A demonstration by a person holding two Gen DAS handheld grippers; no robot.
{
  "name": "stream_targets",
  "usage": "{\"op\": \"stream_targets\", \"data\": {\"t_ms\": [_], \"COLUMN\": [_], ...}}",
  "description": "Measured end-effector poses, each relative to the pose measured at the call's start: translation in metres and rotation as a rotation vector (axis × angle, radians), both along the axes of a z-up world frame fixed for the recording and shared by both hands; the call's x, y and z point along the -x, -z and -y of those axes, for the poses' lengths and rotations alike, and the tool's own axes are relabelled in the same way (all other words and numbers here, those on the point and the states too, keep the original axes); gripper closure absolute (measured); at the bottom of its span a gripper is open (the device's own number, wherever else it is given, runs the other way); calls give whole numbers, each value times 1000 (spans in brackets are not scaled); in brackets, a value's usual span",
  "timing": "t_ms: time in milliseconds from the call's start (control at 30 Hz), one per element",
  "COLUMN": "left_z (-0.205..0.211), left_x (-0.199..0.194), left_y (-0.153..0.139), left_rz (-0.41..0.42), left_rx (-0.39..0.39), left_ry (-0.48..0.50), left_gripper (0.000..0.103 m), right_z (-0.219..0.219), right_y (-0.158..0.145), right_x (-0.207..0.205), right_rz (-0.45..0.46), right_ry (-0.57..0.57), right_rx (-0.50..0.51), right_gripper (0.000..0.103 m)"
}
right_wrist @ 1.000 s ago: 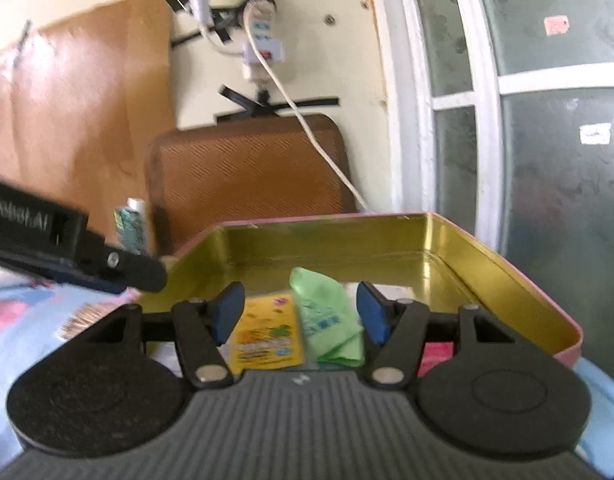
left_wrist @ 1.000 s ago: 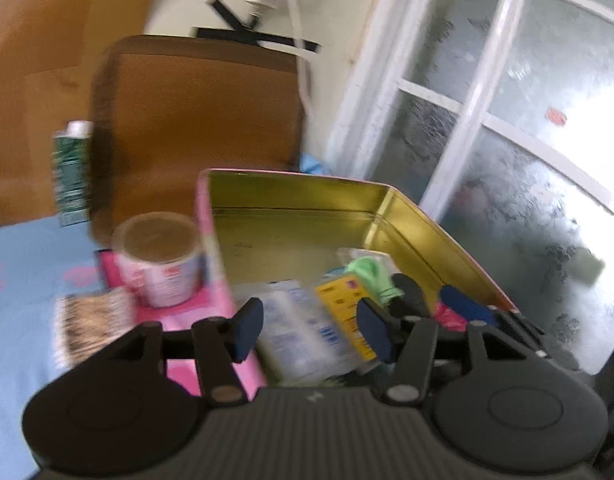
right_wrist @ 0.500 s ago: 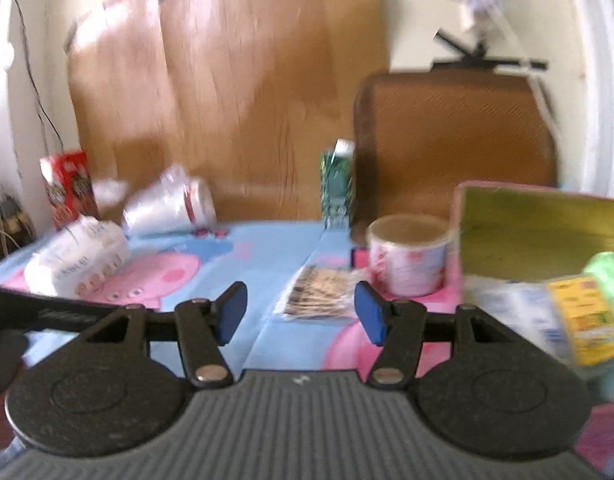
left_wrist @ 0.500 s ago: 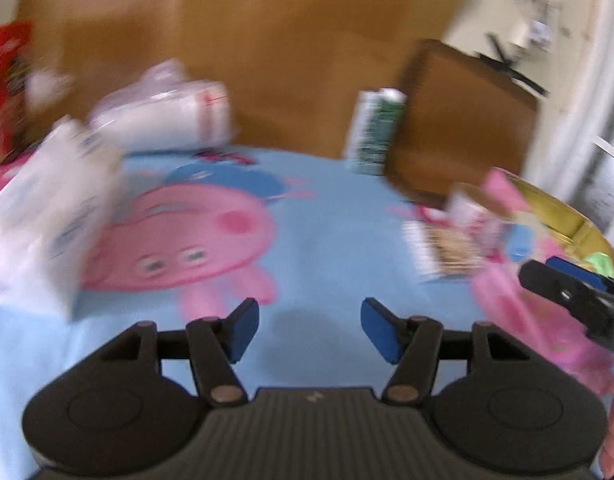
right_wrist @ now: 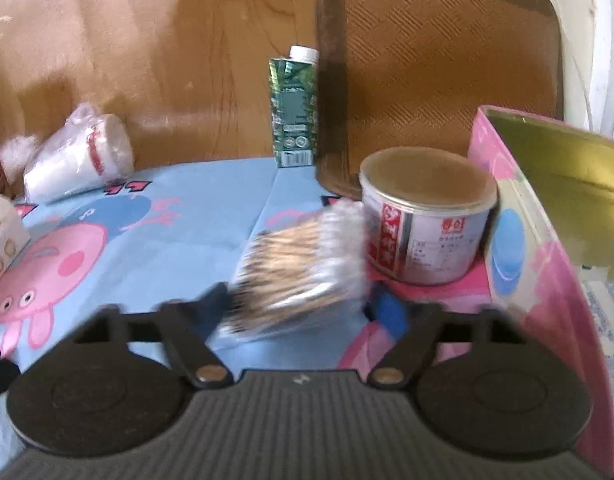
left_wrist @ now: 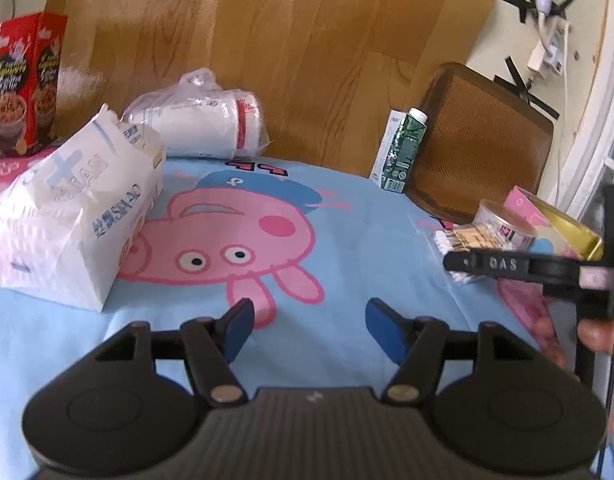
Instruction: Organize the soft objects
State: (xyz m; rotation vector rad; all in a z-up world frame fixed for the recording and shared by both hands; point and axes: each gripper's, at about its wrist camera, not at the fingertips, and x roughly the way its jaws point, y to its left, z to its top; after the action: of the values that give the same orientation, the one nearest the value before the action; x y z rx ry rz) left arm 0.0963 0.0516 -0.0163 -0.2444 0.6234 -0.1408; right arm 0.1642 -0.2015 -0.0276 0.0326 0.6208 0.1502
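Note:
A clear pack of cotton swabs (right_wrist: 299,268) lies on the blue cartoon cloth, between the fingers of my right gripper (right_wrist: 303,306), which stands open around it; contact is blurred. The pack also shows in the left wrist view (left_wrist: 461,242), partly behind the right gripper's finger (left_wrist: 487,264). My left gripper (left_wrist: 309,326) is open and empty over the cloth. A white tissue pack (left_wrist: 75,212) lies at the left. A bagged stack of cups (left_wrist: 199,124) lies behind it. The pink tin with gold inside (right_wrist: 547,216) stands at the right.
A round can (right_wrist: 427,216) stands next to the tin, just behind the swabs. A green carton (right_wrist: 295,108) stands at the back by a brown chair back (right_wrist: 439,60). A red cereal box (left_wrist: 23,84) stands far left. A wooden panel backs the table.
Both grippers have swung left, away from the tin's inside. The left now faces the open cloth and tissue pack. The right has moved in low around the cotton swab pack.

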Motion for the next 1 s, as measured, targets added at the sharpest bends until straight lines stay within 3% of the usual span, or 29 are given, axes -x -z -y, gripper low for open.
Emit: {"op": "stream_targets", "data": {"t_ms": [33,67,100,167,367,533,667,700,767,800,900,1000], "left_z": [-3,-6,-8,-12,-9,-12,-9,-9,-10,-12,-13,-6], "left_x": [-1,-2,-2,-3,-2,-3,-3,-3,-3,-3,0,12], "left_y": [1,2,2,3,2,2,2,2,2,2,-1,-7], "left_rz": [-3,-7,-11,-13,-9,-13,-14,-15,-17,-20,-47,-92], "left_rx": [14,31,46,64,43,56,42,44,56,67,93,181], "left_ry": [-5,-12,-16,-22,-29,-29,-23,-19,-15,-10,-3,60], "left_gripper": [38,37,37,37,34,32,31,31,30,30,30,30], "right_z": [-3,-6,-9,-18,-30,-14,5,8,15,19,22,19], "right_y": [-1,-2,-3,-3,-5,-10,-10,-11,-12,-11,-9,-5], "right_x": [5,11,18,33,89,130,159,166,179,184,192,192], "right_rz": [-5,-6,-5,2,26,-12,-27,-10,43,64,92,109], "right_ry": [-20,-48,-88,-142,-307,-386,-377,-358,-304,-282,-287,-309], "right_rx": [-8,-3,9,35,30,-106,-193,-178,-122,-102,-63,-32], "right_gripper": [46,61,69,74,76,76,70,66,46,42,36,30]}}
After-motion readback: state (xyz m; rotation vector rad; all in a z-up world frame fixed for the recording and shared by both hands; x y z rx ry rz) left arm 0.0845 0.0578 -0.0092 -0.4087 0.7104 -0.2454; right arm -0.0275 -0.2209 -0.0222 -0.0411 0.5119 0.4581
